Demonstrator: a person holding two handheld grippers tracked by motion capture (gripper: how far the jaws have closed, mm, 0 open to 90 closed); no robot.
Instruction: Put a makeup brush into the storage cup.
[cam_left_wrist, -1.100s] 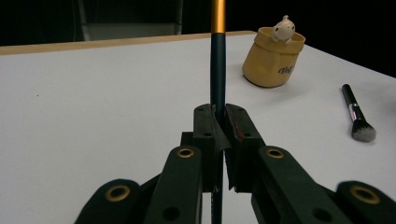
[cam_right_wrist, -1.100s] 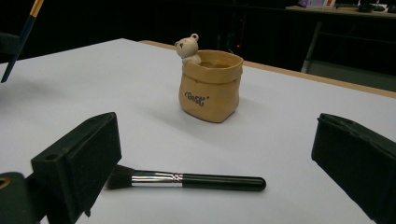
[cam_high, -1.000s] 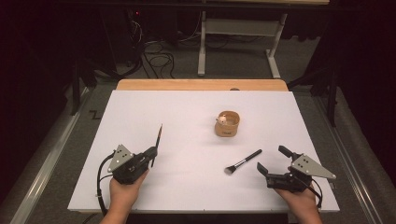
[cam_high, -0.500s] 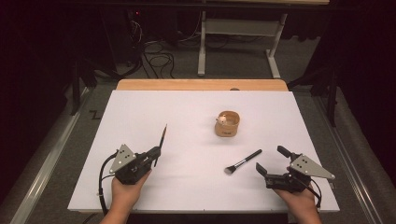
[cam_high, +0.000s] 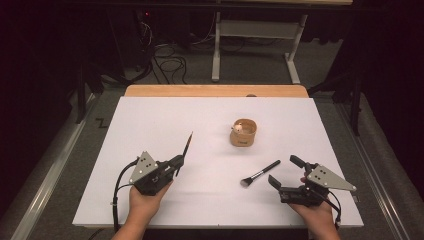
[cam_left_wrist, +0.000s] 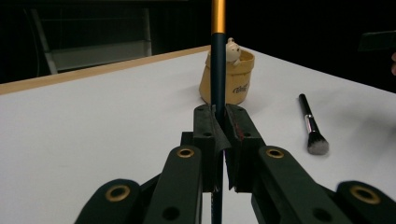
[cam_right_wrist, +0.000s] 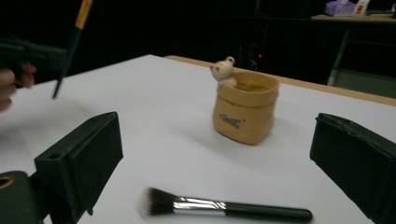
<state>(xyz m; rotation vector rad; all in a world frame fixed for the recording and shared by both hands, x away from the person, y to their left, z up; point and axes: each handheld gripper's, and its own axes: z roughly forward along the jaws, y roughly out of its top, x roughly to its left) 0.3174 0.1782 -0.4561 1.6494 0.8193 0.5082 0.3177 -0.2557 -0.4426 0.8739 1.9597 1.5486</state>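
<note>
My left gripper (cam_high: 179, 162) is clamped on a slim dark brush handle (cam_high: 187, 145), its long axis pointing far-right toward the yellow pot (cam_high: 244, 132). My right gripper (cam_high: 284, 175) stands wide open and empty, nearer the makeup brush (cam_high: 259, 173).

the yellow pot (cam_left_wrist: 227, 79) bears a small dark word, too blurred to read.

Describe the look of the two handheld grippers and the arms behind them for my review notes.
Both the left gripper and right gripper are black, each topped by a grey three-cornered plate with small dark holes. Brass-coloured rivets dot the left gripper's linkage. A black cable loops from each body. Both forearms are bare, no sleeves showing.
</note>
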